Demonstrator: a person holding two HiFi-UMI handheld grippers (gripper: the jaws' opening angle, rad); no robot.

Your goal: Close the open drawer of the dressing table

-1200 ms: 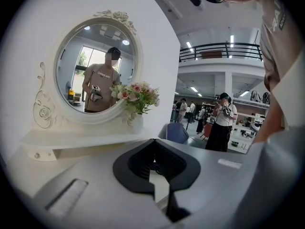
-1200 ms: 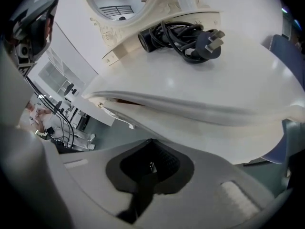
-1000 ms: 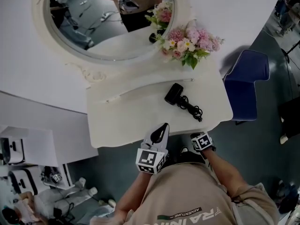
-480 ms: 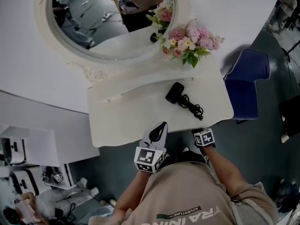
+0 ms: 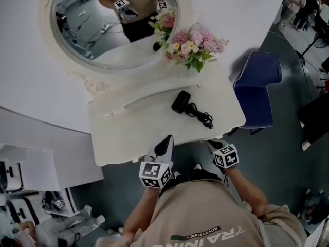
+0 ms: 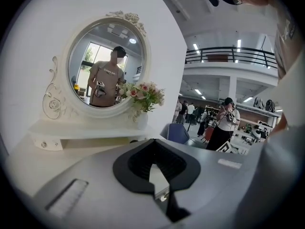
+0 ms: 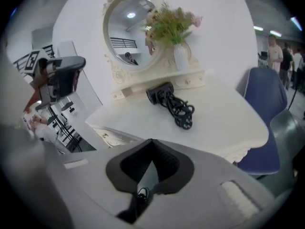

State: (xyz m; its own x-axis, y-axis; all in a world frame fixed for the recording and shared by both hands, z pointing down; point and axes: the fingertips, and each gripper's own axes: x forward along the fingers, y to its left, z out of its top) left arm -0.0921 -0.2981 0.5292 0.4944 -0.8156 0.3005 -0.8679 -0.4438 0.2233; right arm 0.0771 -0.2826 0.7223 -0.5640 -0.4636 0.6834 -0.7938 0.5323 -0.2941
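Two grippers wait at the 6 o'clock edge of the white carved dressing desk [image 5: 128, 133]. The left gripper [image 5: 168, 139] and the right gripper [image 5: 212, 144] both have their fingers pressed together and empty, likely so the blunt tips can push rather than grasp. The pale drawer front [image 7: 112, 137] sits just under that edge — how far out, I cannot tell. On top lie one black corded hair dryer [image 5: 181, 102] toward 3 o'clock and one pink bouquet [image 5: 194, 45] at 12 — both clear of the drawer's path.

The dressing table [image 5: 139, 122] stands directly ahead of the left gripper [image 5: 165, 144] and the right gripper [image 5: 215, 146]. The hair dryer [image 5: 181, 102] lies on its top, ahead of both. The flowers [image 5: 193, 48] stand behind the dryer, with the mirror [image 5: 103, 24] to their left. The chair [image 5: 257, 89] stands ahead and right of the right gripper.
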